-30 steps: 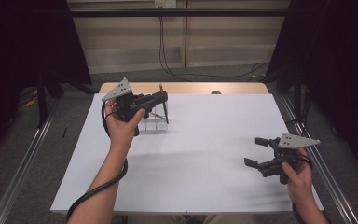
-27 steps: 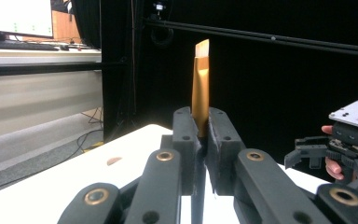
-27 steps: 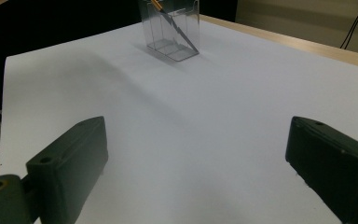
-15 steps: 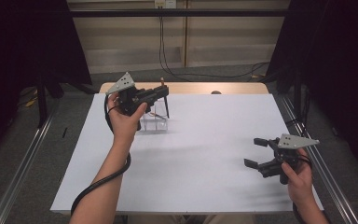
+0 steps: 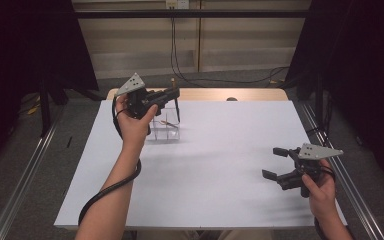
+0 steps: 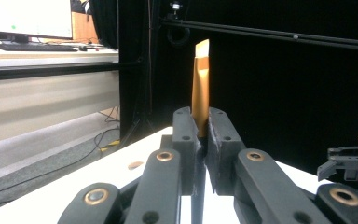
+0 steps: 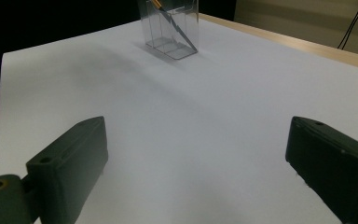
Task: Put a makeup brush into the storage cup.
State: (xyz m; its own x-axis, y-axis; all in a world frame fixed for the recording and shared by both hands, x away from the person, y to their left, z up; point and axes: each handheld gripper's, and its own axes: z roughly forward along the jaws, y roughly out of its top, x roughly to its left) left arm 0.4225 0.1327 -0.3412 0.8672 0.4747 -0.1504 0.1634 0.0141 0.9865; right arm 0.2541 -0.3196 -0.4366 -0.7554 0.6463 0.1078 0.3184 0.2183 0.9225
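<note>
L gripper [image 5: 172, 95], at 11 o'clock on the white table [image 5: 220, 165], clamps a gold-topped pen [image 6: 200, 84] upright w/ the clear holder [image 5: 164, 127] just below it; R gripper [image 5: 276, 162] at 4 o'clock gapes wide, nothing between them.

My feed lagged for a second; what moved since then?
The left claw, shut on the pencil, rose slightly above the clear holder and drifted a little toward the far edge. Nothing was taken or let go. The right claw stayed open, low over the table.
</note>
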